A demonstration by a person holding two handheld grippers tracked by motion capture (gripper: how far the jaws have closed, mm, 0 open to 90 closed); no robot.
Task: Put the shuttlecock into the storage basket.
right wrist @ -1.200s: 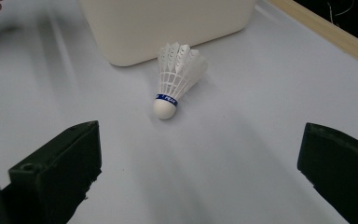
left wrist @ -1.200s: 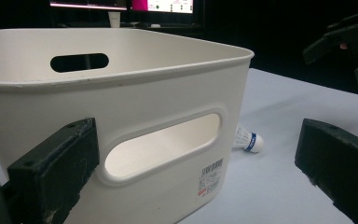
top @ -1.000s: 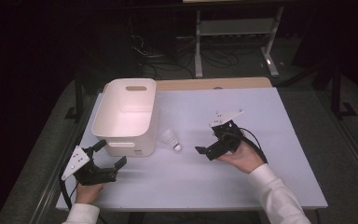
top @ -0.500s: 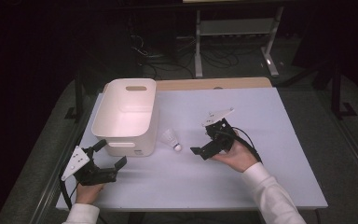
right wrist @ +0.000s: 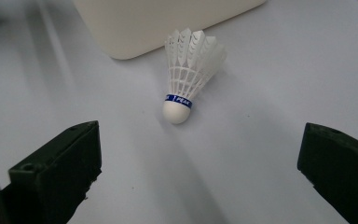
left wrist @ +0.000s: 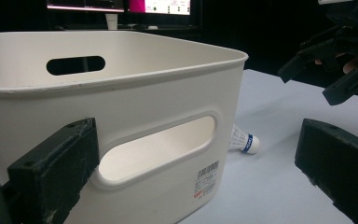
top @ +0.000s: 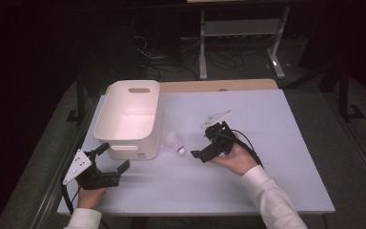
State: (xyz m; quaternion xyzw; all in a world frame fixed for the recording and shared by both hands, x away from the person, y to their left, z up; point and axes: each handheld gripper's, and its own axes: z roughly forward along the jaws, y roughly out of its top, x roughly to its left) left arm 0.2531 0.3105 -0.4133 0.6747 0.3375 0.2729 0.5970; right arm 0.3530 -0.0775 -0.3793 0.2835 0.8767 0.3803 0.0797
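As the right gripper (top: 201, 149) hangs low over the table with its jaws spread wide and empty, a white shuttlecock (top: 175, 142) lies on its side on the pale blue table (top: 276, 143), just beside the near right corner of the white plastic bin (top: 128, 119) and just ahead of that gripper. Seen along the right gripper's own jaws, the shuttlecock (right wrist: 186, 77) points its rounded cork nose, ringed by a blue band, toward the camera, while the feathered skirt fans away toward the bin (right wrist: 168, 23); its long axis runs roughly from the bin's corner out toward the gripper, lying flat rather than upright. The left gripper (top: 108, 164) rests at the table's near left edge, jaws likewise open and holding nothing, facing the bin's near wall (left wrist: 135, 154). The chief risk appears to be the shuttlecock's lightness: a jaw tip nudging the cork before both sides close could roll it or swing it in an arc around its skirt, possibly against the bin. A squeeze on the skirt, rather than the cork or the band, could crush or bend the feathers. Closing end-on along the axis might simply push it away, so a grip across the nose looks safer.
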